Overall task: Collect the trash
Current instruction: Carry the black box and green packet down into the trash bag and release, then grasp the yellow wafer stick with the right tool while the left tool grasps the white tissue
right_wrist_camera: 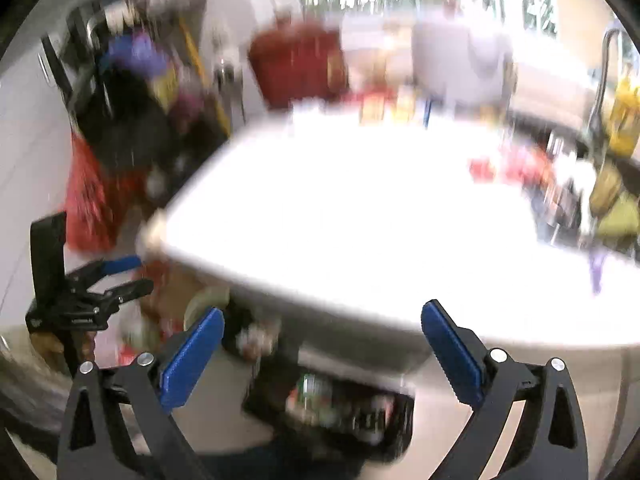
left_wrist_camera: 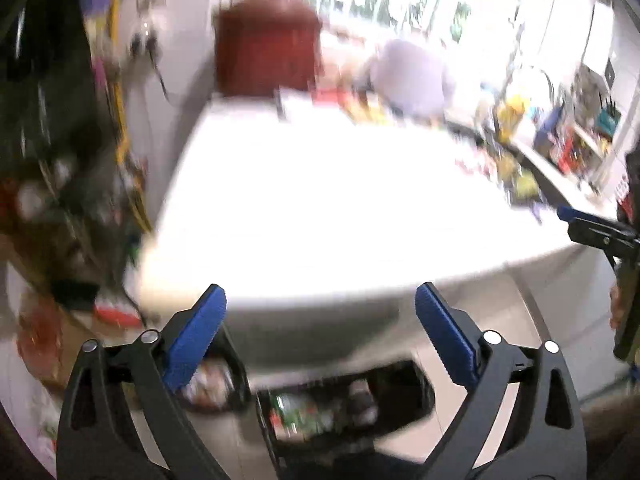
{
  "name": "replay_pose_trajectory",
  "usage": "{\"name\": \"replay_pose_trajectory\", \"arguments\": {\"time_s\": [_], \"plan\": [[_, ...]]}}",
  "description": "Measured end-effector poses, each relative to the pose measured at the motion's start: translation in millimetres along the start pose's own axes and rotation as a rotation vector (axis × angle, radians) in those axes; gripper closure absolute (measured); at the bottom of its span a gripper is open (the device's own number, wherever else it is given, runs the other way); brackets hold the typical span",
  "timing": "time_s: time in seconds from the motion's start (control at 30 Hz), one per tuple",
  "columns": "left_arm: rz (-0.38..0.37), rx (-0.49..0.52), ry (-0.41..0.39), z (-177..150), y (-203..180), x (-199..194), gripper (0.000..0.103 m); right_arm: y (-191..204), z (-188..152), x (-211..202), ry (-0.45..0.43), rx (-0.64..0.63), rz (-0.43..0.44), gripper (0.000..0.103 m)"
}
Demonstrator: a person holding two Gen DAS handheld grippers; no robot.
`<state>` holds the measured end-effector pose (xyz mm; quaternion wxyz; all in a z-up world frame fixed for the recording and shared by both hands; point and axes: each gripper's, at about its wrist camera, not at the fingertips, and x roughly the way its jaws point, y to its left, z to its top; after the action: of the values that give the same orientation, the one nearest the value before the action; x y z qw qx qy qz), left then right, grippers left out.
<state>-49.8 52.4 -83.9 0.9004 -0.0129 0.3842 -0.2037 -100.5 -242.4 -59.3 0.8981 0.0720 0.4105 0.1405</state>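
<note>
**Trash collection — both tools empty, bins below the tabletop edge**

Item 1. Left gripper (left_wrist_camera: 320, 304): fingers spread wide, holding nothing, poised above the near edge of the white tabletop (left_wrist_camera: 320, 200).

Item 2. Right gripper (right_wrist_camera: 322, 320): fingers likewise spread, nothing between them.

Item 3. Black bin (left_wrist_camera: 344, 404), on the floor just under the tabletop edge, holds mixed, blurred trash; a second round container (left_wrist_camera: 212, 384) sits beside it.

Item 4. Trash to collect: not clearly identifiable. Small red and coloured items (right_wrist_camera: 504, 168) lie at the right side of the tabletop; motion blur hides what they are.

Handling note, as judgement: the step in hand appears to be reaching out for the next piece. Best done by steadying the view first, choosing one loose item, and closing on it flat against the surface.

Surroundings: red box (left_wrist_camera: 266, 50) and pale container (left_wrist_camera: 412, 76) at the far edge; sink-side clutter at right; red bag (right_wrist_camera: 88, 200) by the wall.

Obstructions: the tabletop edge overhangs the bin, and the two tools are near each other
</note>
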Motion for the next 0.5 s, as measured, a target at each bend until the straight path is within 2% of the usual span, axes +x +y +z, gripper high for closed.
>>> {"name": "replay_pose_trajectory", "arguments": {"time_s": [0.07,0.2,0.27,0.37,0.43,0.5], "plan": [[0.015,-0.003,-0.068,35,-2,1,0.01,-3,23,-8,-0.077,0.017,-0.01,0.005],[0.051,0.005,-0.113,87,-12,24,0.01,-9,68,-3,-0.177,0.026,-0.105,0.005],[0.072,0.014,-0.101,106,-16,40,0.01,-12,88,15,-0.203,0.003,-0.142,0.005],[0.098,-0.007,-0.061,120,-20,64,0.01,-17,134,62,-0.173,-0.01,-0.11,0.005],[0.109,-0.027,-0.032,118,-14,69,0.01,-21,170,112,-0.111,0.002,-0.053,0.005],[0.133,-0.041,-0.006,110,-3,72,0.01,-24,195,151,-0.073,0.015,-0.039,0.005]]}}
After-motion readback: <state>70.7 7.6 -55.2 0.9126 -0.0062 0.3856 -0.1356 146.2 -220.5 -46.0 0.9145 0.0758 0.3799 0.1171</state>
